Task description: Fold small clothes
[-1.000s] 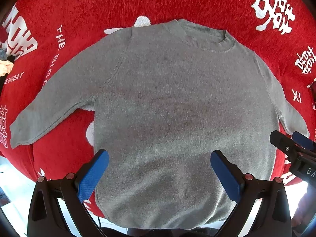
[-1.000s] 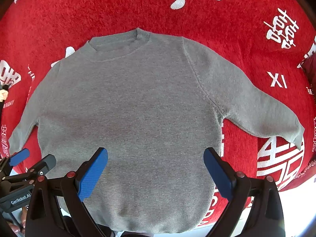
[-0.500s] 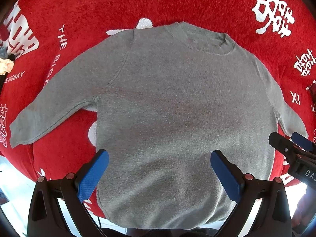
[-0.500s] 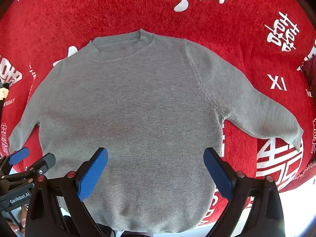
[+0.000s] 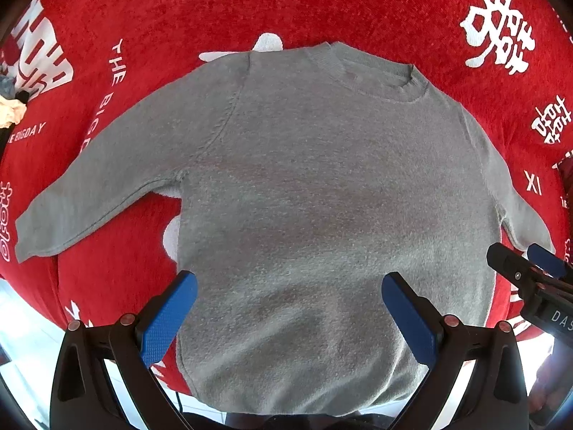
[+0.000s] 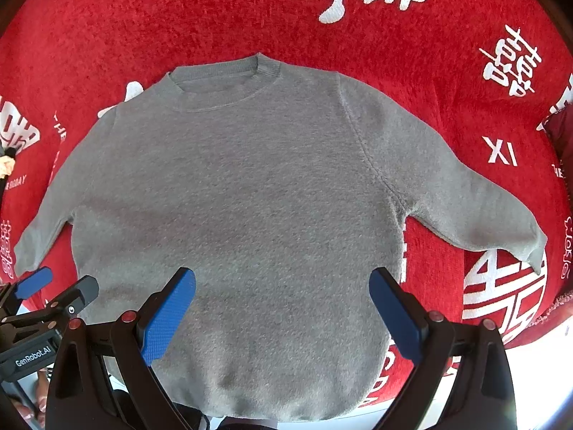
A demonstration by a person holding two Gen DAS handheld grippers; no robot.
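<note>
Both claws, left gripper (image 5: 288, 317) and right gripper (image 6: 283, 313), wide open, empty, above flat grey knit sweater (image 5: 322, 197); folding unstarted, sleeve grab next.

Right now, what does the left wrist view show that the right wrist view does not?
Only the left wrist view shows the whole left sleeve lying flat to its cuff, and the right tongs entering from the right edge.

Only the right wrist view shows the whole right sleeve to its cuff, a round white emblem below it, and the left tongs at the left edge.

Both show the grey sweater spread flat, collar away, on the red cloth, with open tongs holding nothing.
</note>
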